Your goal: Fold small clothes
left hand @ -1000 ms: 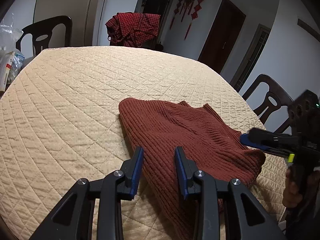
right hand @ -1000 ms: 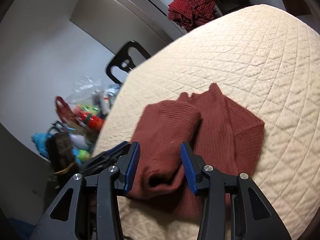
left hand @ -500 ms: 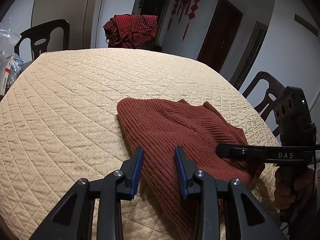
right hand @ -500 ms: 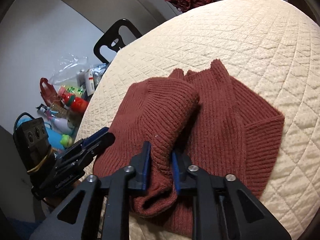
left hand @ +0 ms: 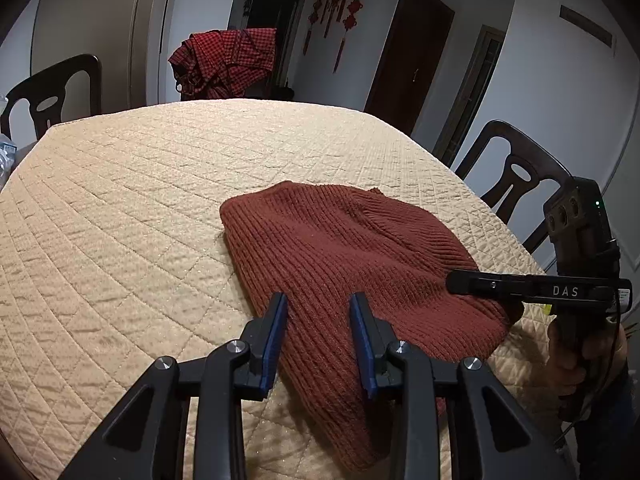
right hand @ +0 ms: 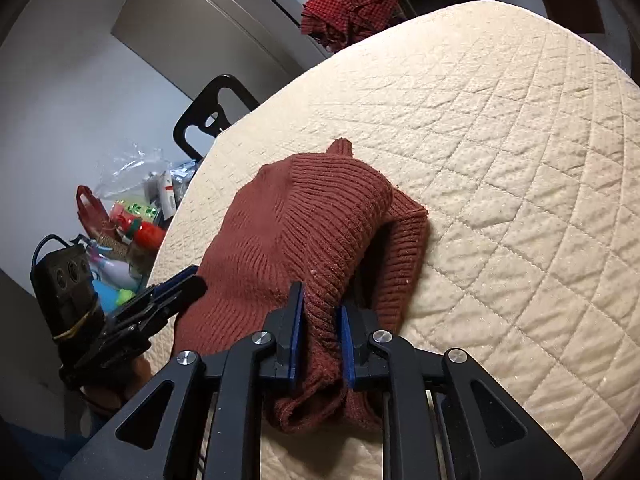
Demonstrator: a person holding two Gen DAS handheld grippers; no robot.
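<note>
Quilted table [left hand: 120,208] | sweater [left hand: 344,256] near its right edge | right gripper [right hand: 320,320] pinches a raised fold, I carry it over level | left gripper [left hand: 318,320] spread wide, I pin the near hem.

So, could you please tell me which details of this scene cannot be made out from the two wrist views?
- Sweater: the near hem is hidden behind the right gripper in the right wrist view.
- What lies inside the fold: covered by the raised layer in both views.
- Left gripper: touching the knit or hovering cannot be told.
- Clutter past the quilted table: too small to identify.
</note>
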